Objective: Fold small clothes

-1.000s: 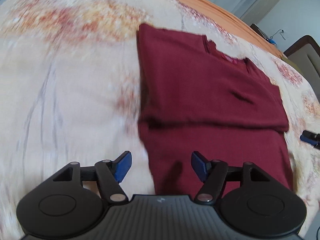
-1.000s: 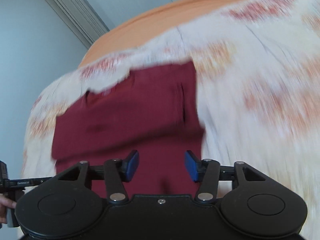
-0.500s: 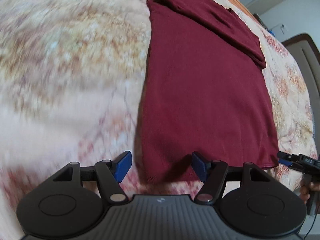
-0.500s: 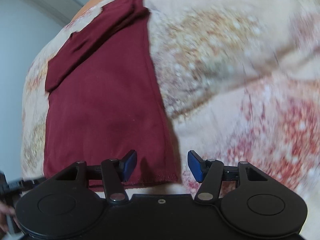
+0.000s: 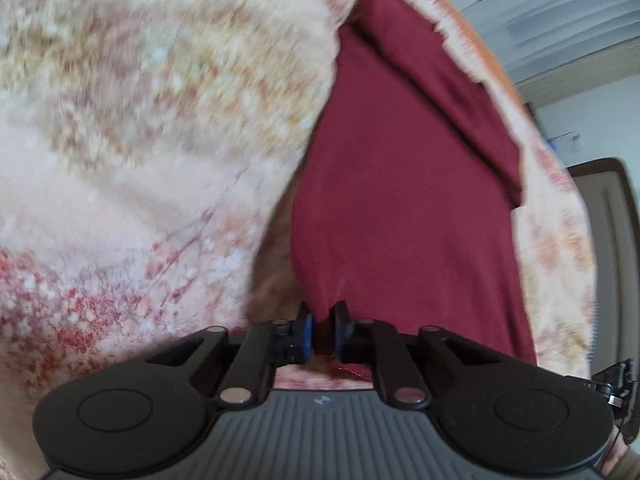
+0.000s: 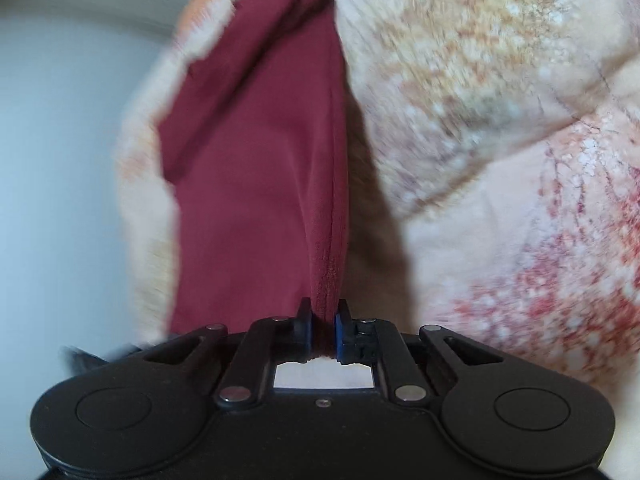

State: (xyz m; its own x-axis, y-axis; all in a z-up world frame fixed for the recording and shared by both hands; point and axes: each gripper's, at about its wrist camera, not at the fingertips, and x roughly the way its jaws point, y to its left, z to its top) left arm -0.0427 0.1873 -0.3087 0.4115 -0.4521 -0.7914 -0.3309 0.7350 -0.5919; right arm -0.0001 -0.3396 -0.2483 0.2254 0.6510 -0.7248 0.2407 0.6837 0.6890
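Observation:
A dark red garment (image 5: 404, 184) lies lengthwise on a floral bed cover, its far part folded over. My left gripper (image 5: 322, 322) is shut on the garment's near left hem corner, and the cloth rises off the bed there. In the right wrist view the same garment (image 6: 256, 152) stretches away from me. My right gripper (image 6: 322, 320) is shut on its near right hem corner, with the cloth bunched between the blue pads (image 6: 339, 332).
The floral bed cover (image 5: 140, 140) spreads wide to the left, and to the right in the right wrist view (image 6: 500, 160). An orange sheet edge (image 5: 472, 36) and a wall lie beyond. A brown headboard (image 5: 608, 216) stands at the far right.
Both grippers moved down to the near hem and closed on its corners; they were open half a second ago. The hem now lifts off the bed.

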